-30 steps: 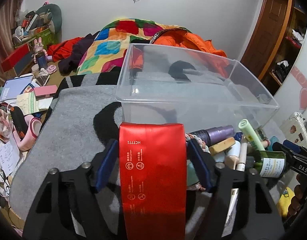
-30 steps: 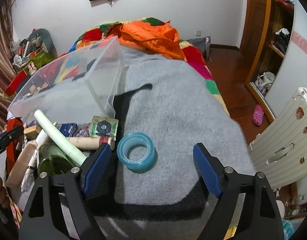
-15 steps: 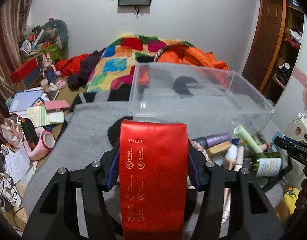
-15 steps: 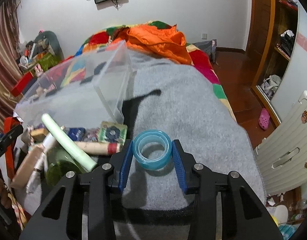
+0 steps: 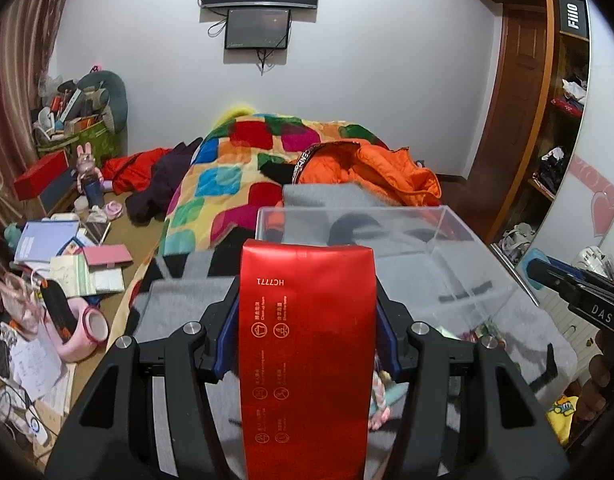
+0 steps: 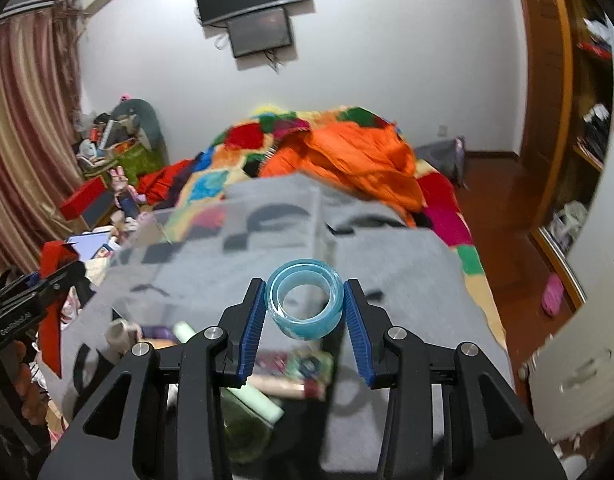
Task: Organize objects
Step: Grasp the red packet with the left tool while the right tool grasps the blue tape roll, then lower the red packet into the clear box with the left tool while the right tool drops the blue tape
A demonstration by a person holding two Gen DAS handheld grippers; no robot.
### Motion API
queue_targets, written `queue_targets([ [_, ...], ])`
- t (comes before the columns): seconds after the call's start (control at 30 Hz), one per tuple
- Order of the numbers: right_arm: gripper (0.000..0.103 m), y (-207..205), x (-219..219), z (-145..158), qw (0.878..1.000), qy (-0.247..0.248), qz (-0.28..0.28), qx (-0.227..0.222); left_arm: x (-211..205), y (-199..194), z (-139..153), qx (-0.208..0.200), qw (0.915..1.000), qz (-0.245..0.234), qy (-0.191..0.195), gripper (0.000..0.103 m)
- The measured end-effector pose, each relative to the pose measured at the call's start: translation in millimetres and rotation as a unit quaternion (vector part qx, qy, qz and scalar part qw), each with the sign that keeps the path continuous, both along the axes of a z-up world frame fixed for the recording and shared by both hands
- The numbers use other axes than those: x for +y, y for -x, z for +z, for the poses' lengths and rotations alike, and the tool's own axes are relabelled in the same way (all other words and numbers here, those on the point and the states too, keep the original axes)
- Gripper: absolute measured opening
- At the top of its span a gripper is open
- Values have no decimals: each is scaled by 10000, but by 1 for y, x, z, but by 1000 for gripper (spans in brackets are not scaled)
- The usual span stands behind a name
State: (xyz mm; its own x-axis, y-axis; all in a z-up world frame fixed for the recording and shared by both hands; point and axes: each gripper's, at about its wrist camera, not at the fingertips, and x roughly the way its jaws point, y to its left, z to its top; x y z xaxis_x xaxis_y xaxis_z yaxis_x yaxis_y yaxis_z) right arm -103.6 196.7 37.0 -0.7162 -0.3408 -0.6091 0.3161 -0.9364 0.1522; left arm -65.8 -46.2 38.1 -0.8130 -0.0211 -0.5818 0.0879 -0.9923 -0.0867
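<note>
The bed (image 5: pixel 179 304), under a grey blanket (image 6: pixel 391 264), carries everything. The clear plastic box (image 5: pixel 459 240) stands open-topped on the blanket, past the pile of loose items at the near edge of the bed.

My left tool (image 5: pixel 307 332) is clamped on a red packet (image 5: pixel 307 344). The packet is clear of the blanket, its long axis running straight ahead along the fingers, its far end just short of the box's near wall. The box opening lies ahead and slightly to the right of it.

My right tool (image 6: pixel 305 310) is clamped on a roll of blue tape (image 6: pixel 305 304), also off the blanket, its hole facing the camera. From this side the box sits ahead and to the left, a corner edge directly behind the roll.

Judgement: both loads are lifted and headed for the box. The left tool appears the nearer and better aligned. The packet must clear the near wall lengthwise; I would raise it before advancing.
</note>
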Motion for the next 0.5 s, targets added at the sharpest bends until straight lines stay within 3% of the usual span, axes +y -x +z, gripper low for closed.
queue_targets([
  [0.5,36,50,-51,-3,9988,-266,407,42,-9,76,12,-237,9994,-219,-86,56],
])
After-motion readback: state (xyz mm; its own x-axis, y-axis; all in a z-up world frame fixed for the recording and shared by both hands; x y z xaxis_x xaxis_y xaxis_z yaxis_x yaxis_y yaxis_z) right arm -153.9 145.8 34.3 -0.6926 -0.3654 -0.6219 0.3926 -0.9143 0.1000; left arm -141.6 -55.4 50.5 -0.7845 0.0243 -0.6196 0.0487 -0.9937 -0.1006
